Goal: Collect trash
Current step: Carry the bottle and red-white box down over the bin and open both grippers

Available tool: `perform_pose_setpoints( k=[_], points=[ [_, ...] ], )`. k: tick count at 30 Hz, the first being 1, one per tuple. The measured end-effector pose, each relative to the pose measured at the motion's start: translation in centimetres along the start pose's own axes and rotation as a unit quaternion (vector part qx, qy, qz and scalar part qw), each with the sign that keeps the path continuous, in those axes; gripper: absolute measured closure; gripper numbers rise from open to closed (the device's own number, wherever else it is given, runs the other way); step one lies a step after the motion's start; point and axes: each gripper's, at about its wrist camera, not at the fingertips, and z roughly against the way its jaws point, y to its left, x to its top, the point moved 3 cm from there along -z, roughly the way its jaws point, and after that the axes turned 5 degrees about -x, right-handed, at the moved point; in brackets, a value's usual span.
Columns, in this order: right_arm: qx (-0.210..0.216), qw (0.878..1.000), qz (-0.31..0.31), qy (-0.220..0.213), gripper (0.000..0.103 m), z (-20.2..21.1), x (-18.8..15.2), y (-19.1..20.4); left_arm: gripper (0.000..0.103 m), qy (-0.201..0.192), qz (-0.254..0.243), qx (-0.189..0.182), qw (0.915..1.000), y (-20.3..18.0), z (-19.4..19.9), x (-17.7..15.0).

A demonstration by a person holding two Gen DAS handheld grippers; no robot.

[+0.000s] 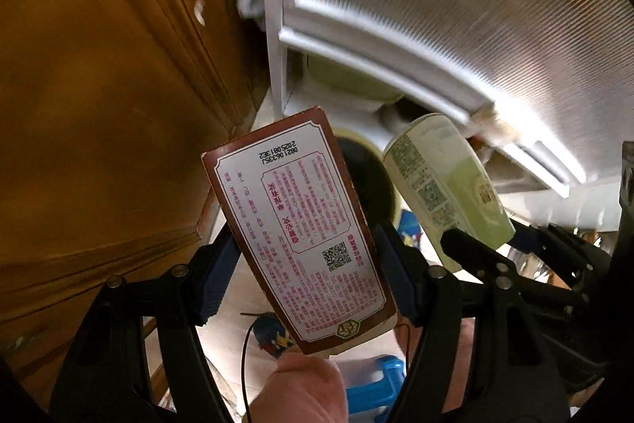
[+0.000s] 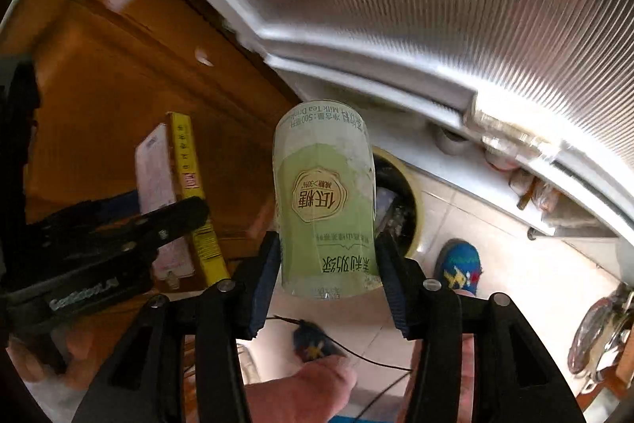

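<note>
With the carton [image 1: 301, 224] clamped in the left gripper [image 1: 305, 256] and the bottle [image 2: 325, 209] in the right gripper [image 2: 327, 264], either could be dropped beside the bin [image 2: 400, 209] if released early

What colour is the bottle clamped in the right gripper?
Pale green with a white band: the milk tea bottle shows best in the right wrist view.

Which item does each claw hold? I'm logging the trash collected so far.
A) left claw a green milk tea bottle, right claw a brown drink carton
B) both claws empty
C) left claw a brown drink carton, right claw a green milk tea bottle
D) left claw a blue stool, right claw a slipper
C: the left claw clamps the brown drink carton, and the right claw clamps the green milk tea bottle labelled "Milk Tea Drink".
</note>
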Motion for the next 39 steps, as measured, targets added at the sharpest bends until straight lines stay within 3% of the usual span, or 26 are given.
perform_pose_setpoints(
  k=[6, 8, 10, 13, 15, 30, 39],
  points=[
    [0.0, 0.999, -0.036, 0.024, 0.046, -6.9, 0.4, -1.2, 0.035, 0.017, -0.016, 0.002, 0.9997, 1.5, -6.1, 0.0],
    [-0.005, 0.998, -0.048, 0.031, 0.045, -8.5, 0.1, -1.6, 0.029, 0.025, -0.021, 0.008, 0.9994, 1.9, -7.5, 0.0],
    [-0.006, 0.998, -0.055, 0.034, 0.043, -9.4, -0.1, -2.2, 0.021, 0.027, -0.025, 0.011, 0.9993, 2.4, -8.3, 0.0],
    [-0.007, 0.998, -0.061, 0.035, 0.034, -9.6, -1.0, -2.7, 0.019, 0.027, -0.032, 0.015, 0.999, 2.8, -9.1, -0.1],
    [-0.009, 0.998, -0.061, 0.034, 0.034, -9.6, -1.3, -2.8, 0.018, 0.026, -0.033, 0.019, 0.9989, 2.6, -9.5, 0.5],
    [-0.018, 0.997, -0.071, 0.004, 0.034, -7.5, 2.5, -3.3, 0.016, -0.005, -0.043, 0.017, 0.9989, 1.7, -5.9, 2.4],
    [-0.017, 0.997, -0.074, -0.018, 0.034, -4.0, 3.4, -2.7, 0.016, -0.031, -0.041, 0.006, 0.9987, 0.8, -1.2, 2.2]
  ],
)
